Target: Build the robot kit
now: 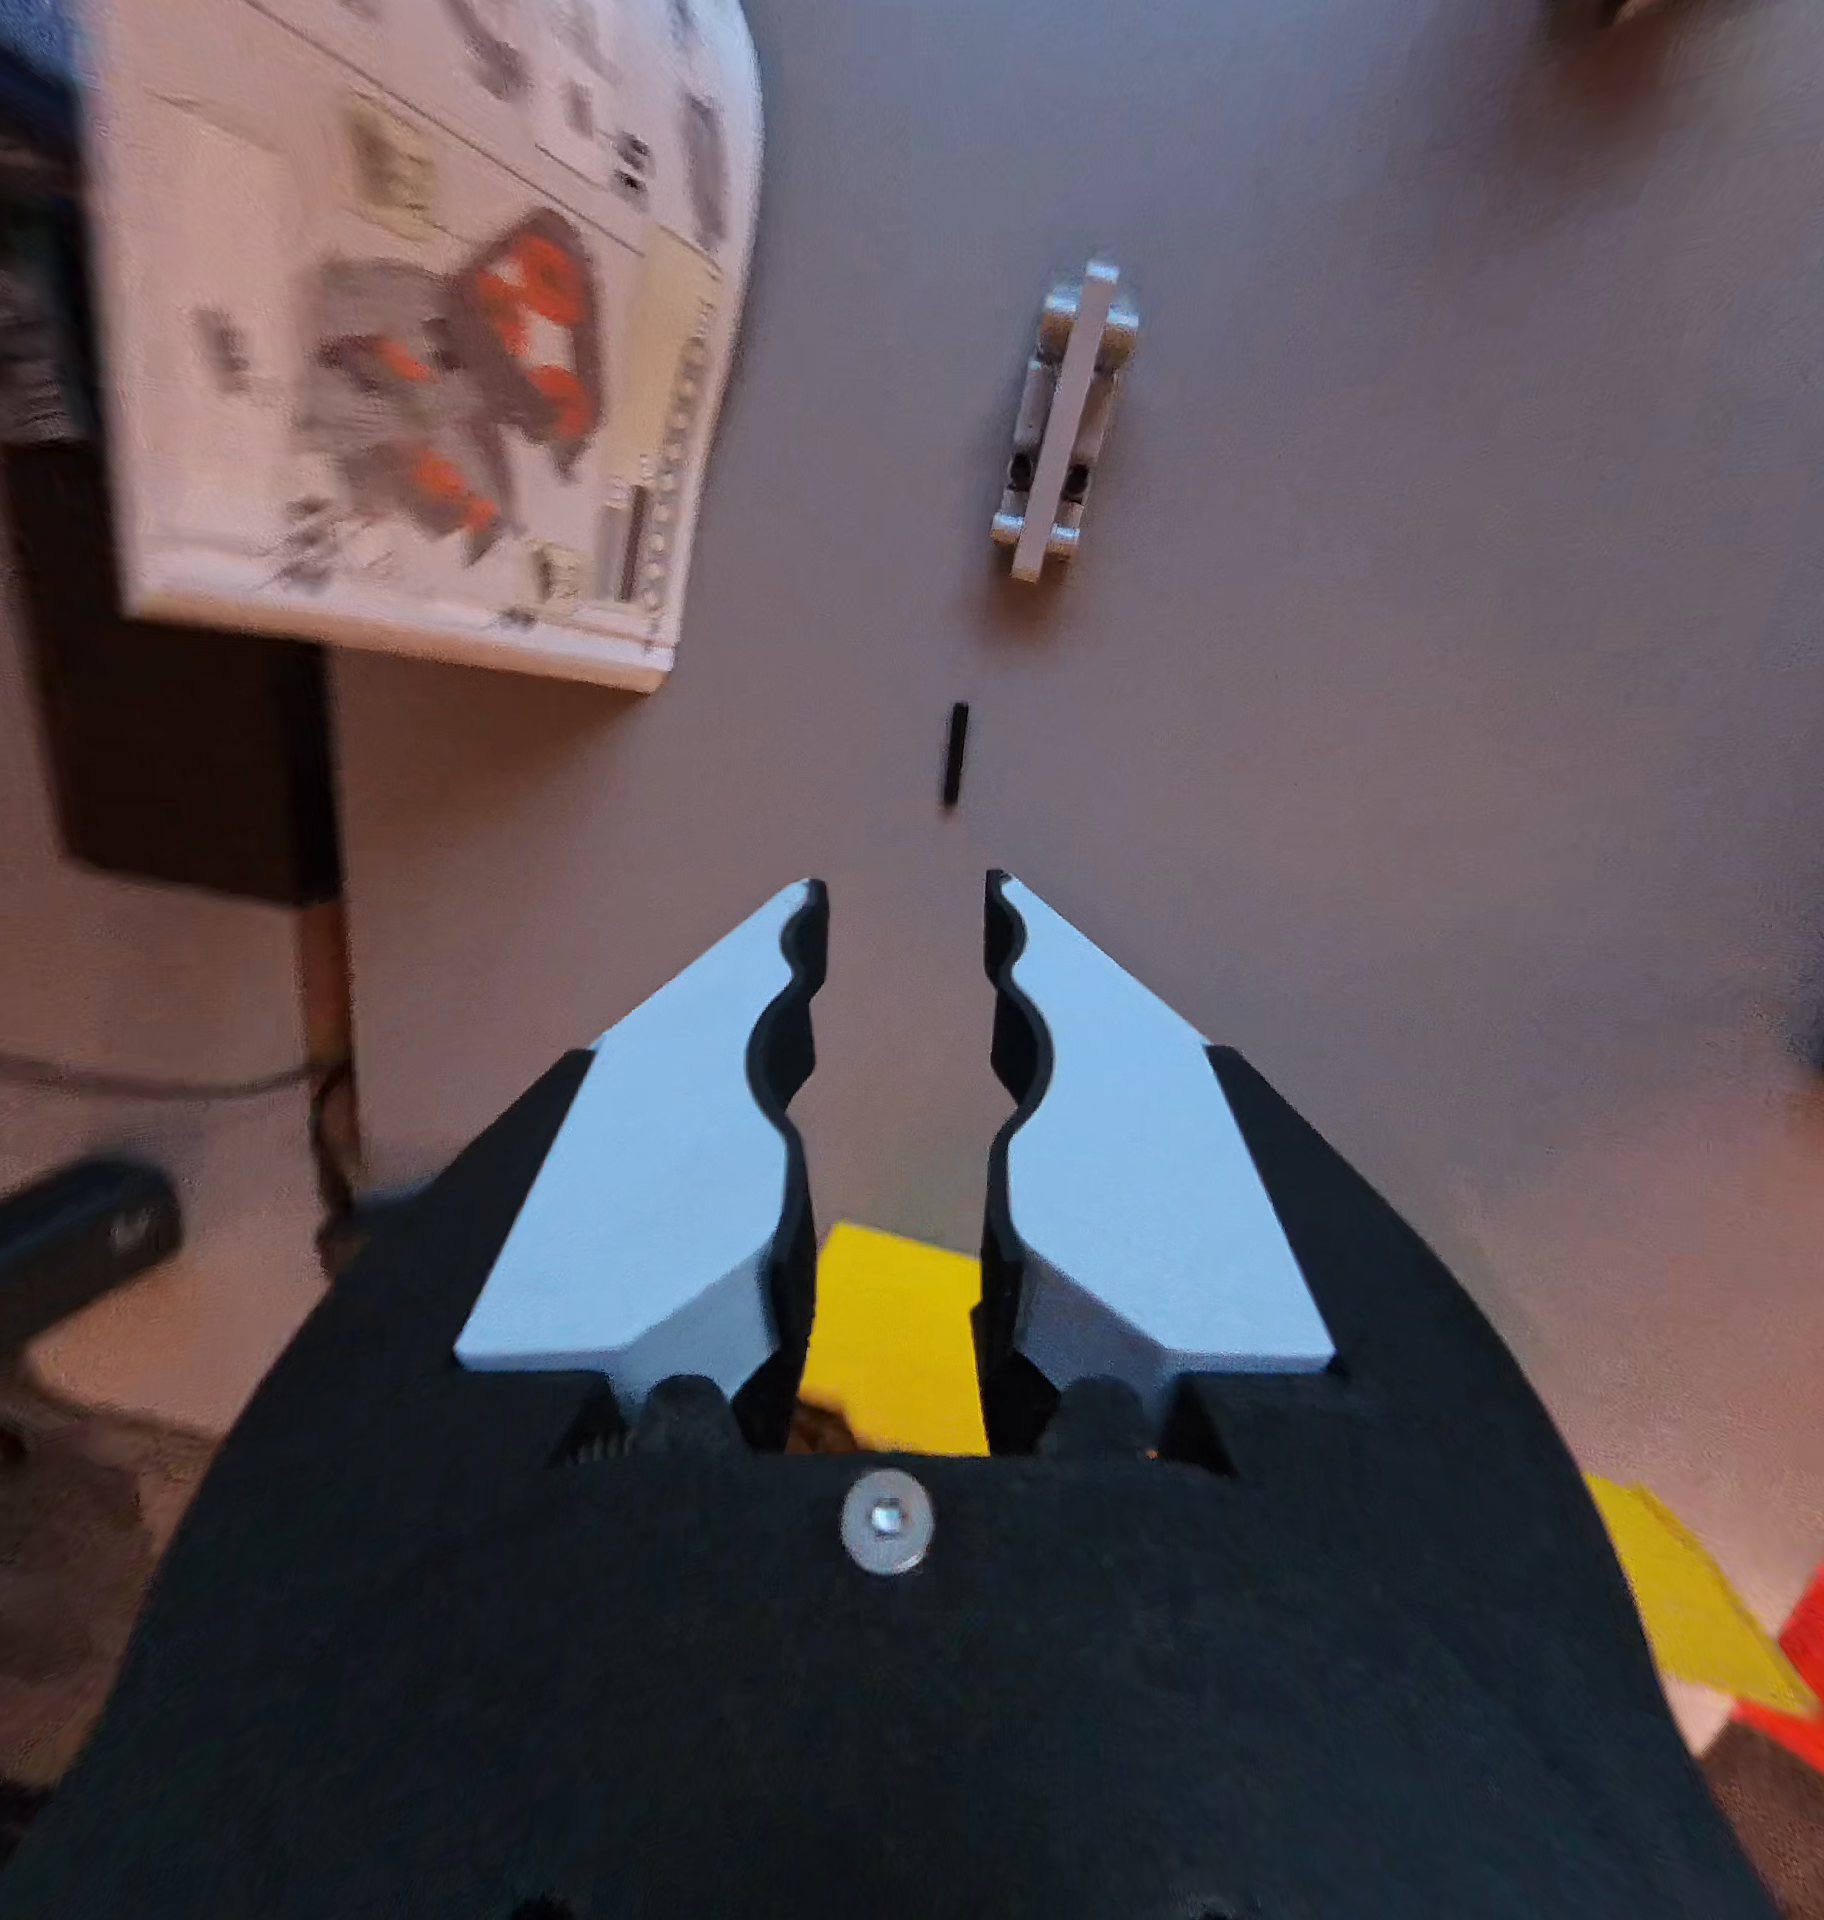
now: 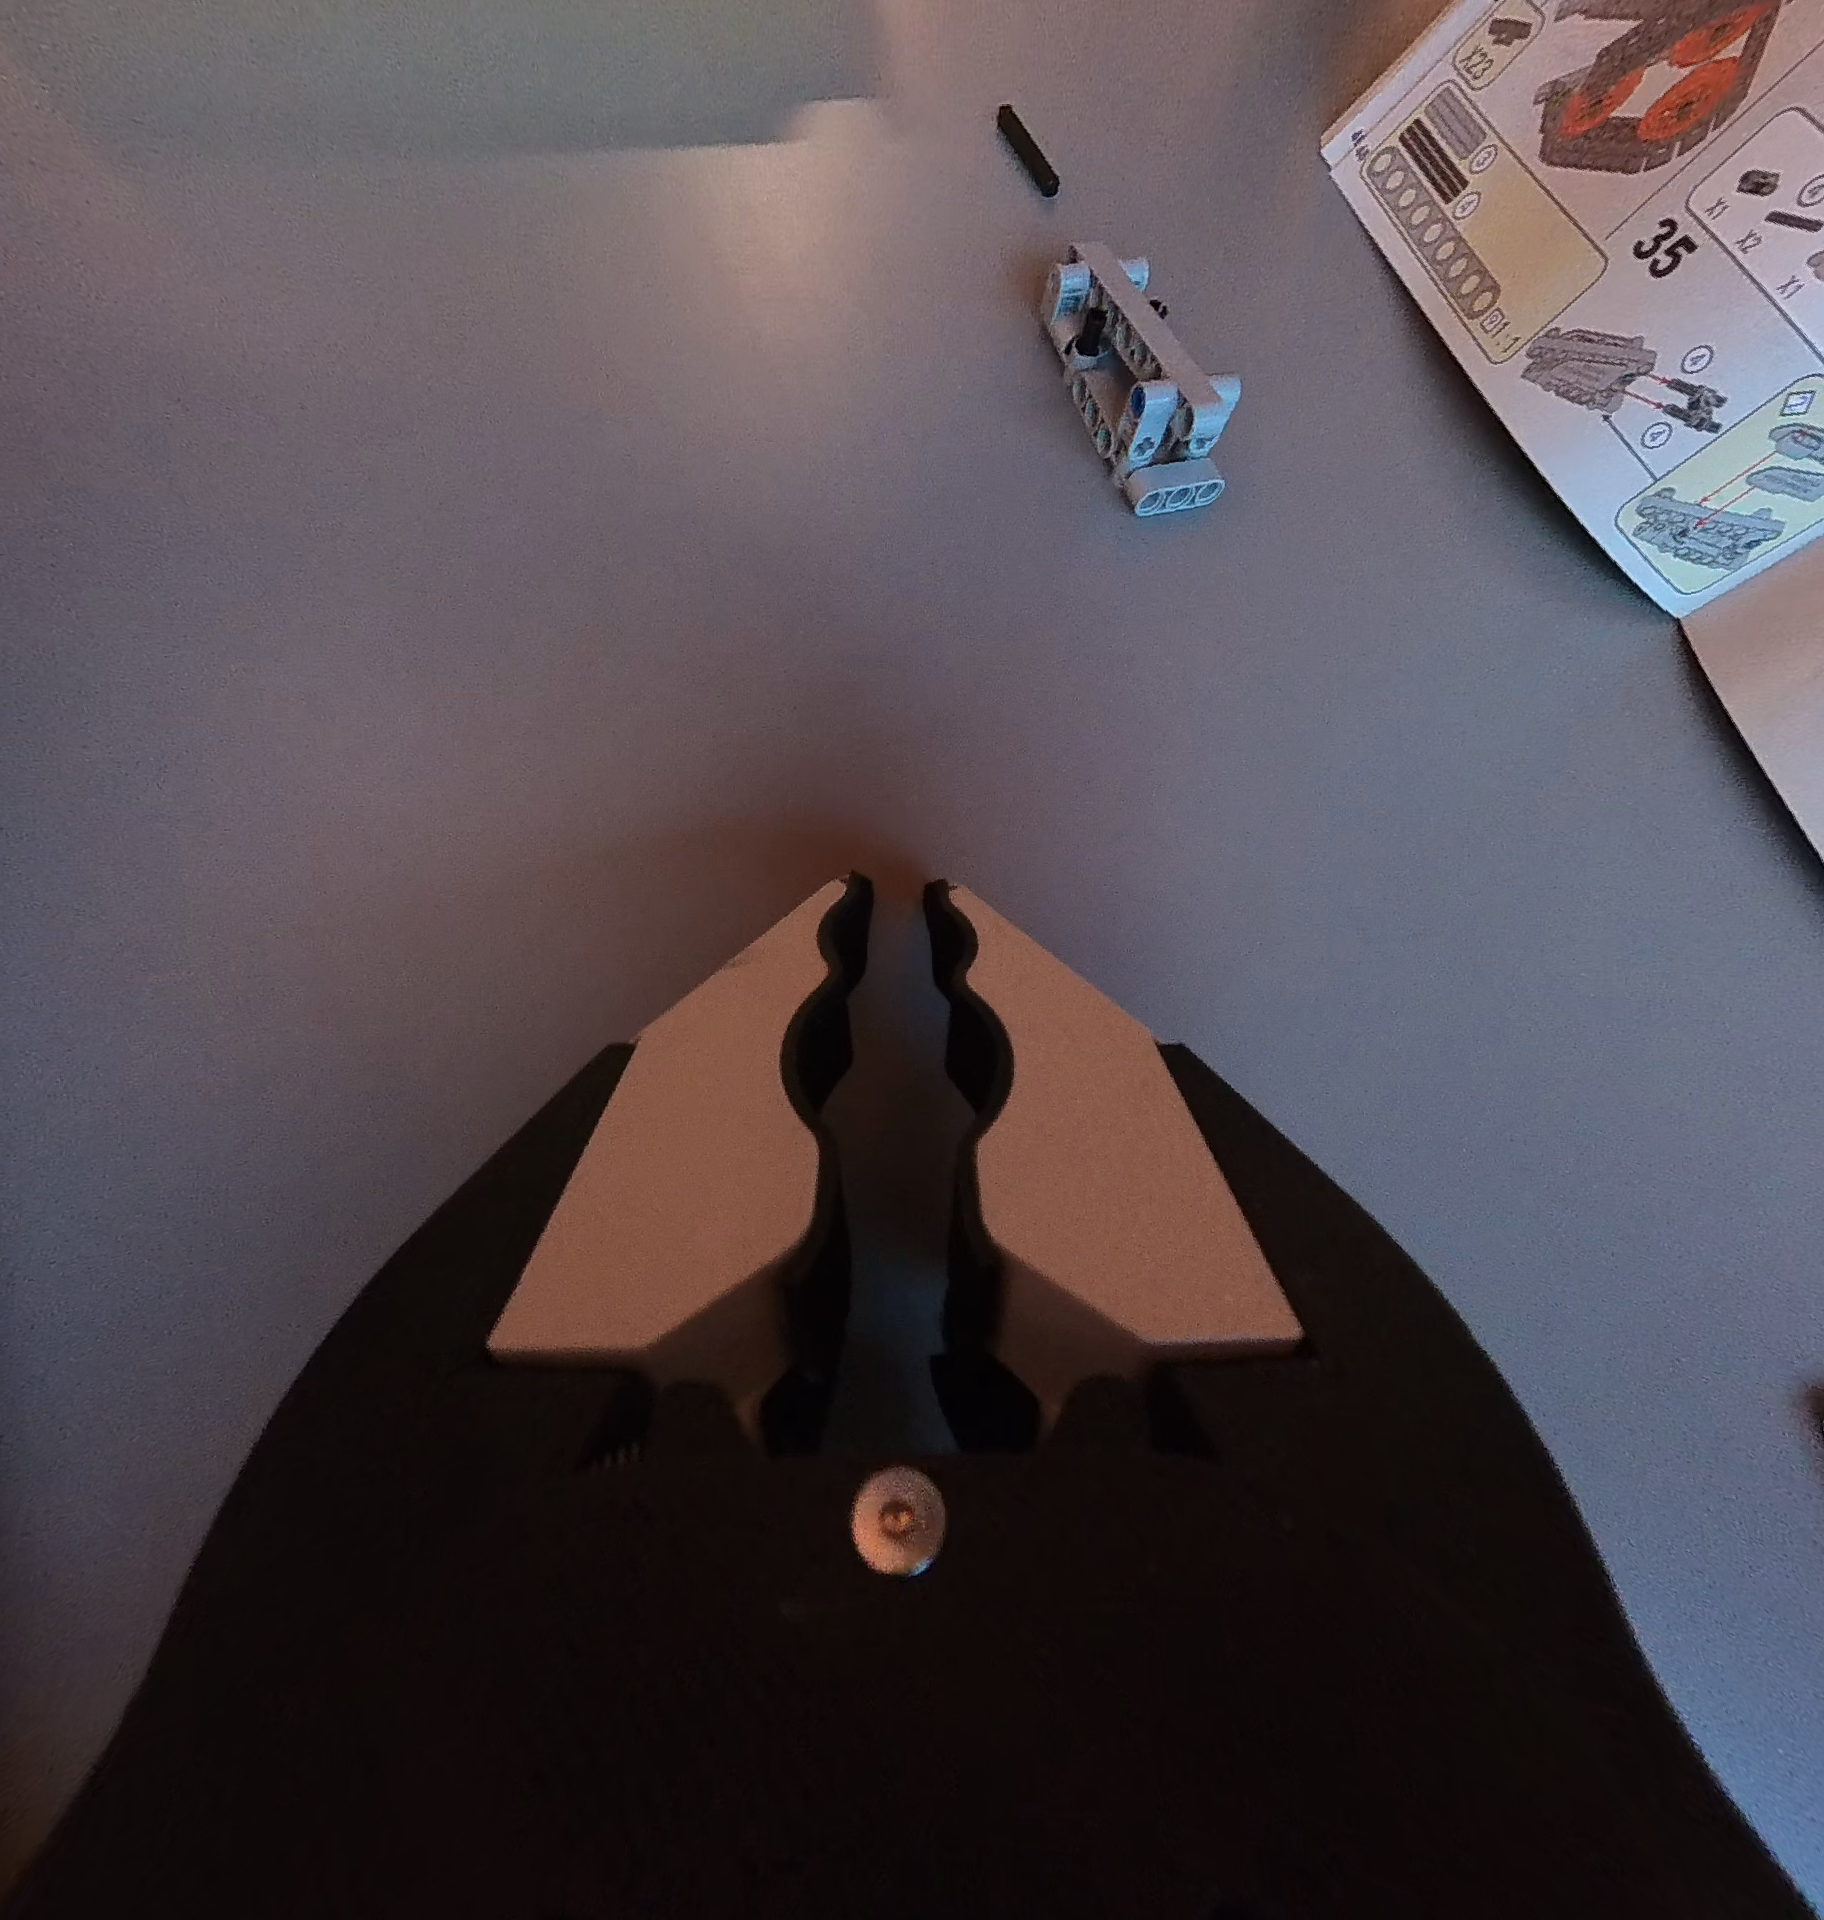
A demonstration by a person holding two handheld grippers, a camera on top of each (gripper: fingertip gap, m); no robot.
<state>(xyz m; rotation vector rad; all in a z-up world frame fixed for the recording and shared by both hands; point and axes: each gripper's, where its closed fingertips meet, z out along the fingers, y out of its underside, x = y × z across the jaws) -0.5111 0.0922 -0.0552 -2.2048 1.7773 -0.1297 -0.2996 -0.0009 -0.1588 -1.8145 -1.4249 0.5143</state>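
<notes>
Both wrist cameras look steeply down at the grey table, sharing its small grey assembly and booklet.

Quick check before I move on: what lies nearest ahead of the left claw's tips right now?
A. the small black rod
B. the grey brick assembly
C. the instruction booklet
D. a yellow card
A. In the left wrist view the small black rod lies on the table just beyond the open left claw, with the grey brick assembly farther on and the instruction booklet off to the left.
</notes>
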